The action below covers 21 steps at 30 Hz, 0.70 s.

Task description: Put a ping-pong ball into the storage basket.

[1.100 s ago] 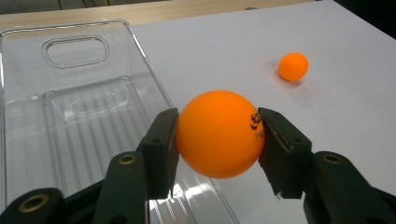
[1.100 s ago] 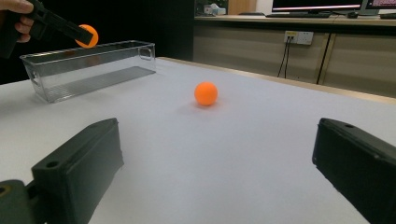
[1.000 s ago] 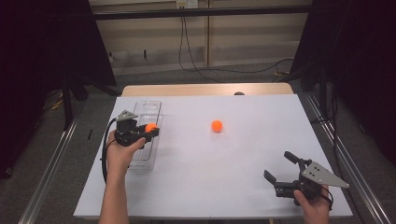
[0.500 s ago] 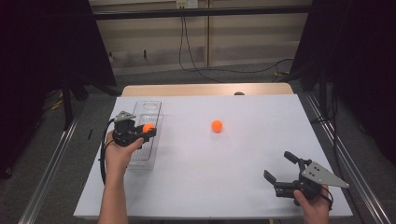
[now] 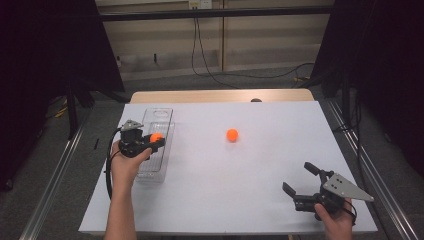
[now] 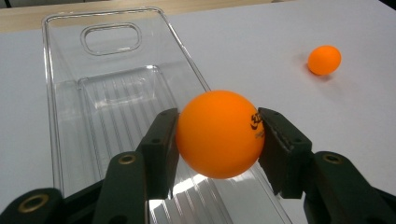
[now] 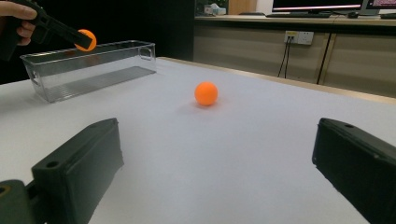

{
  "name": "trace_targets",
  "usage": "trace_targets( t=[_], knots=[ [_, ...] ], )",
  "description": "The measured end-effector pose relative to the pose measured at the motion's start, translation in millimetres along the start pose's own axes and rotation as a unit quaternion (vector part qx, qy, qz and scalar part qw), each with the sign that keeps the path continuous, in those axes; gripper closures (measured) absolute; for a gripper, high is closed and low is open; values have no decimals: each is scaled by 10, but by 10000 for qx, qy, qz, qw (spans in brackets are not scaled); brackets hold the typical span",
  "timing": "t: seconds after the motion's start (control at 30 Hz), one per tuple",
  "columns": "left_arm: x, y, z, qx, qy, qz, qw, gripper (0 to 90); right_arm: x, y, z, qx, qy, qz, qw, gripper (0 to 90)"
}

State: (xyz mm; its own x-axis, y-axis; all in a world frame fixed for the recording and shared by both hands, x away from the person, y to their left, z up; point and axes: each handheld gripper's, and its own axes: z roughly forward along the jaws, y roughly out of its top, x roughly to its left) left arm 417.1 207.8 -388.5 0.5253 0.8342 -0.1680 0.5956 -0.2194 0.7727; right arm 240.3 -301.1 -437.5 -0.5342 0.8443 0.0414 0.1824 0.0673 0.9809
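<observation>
Left claw (image 6: 217, 140): clamped on a smooth, round orange ball (image 6: 219, 134), above the clear ribbed plastic bin (image 6: 112, 93).
Right claw (image 7: 217, 177): jaws apart, nothing between.
Second ball (image 7: 206, 93): ahead of it on the matte white bench (image 5: 240, 200).

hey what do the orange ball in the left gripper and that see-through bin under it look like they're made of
Orange ball: probably thin matte plastic, like a table tennis ball; smooth, evenly coloured, with a small printed mark.
Bin: likely hard clear plastic, glossy; the table shows through it, and it has moulded ribs and bright glints.
</observation>
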Motion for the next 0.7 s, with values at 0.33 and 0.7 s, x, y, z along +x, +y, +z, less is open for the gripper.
trace_targets(
  t=[0.33,0.7],
  knots=[
    [24,-10,-8,25,103,5,9999,505,1,0,-1,-6,-7,2,10000,11],
    [45,-26,3,73,206,10,9998,502,0,0,-1,-3,-2,0,10000,11]
  ],
)
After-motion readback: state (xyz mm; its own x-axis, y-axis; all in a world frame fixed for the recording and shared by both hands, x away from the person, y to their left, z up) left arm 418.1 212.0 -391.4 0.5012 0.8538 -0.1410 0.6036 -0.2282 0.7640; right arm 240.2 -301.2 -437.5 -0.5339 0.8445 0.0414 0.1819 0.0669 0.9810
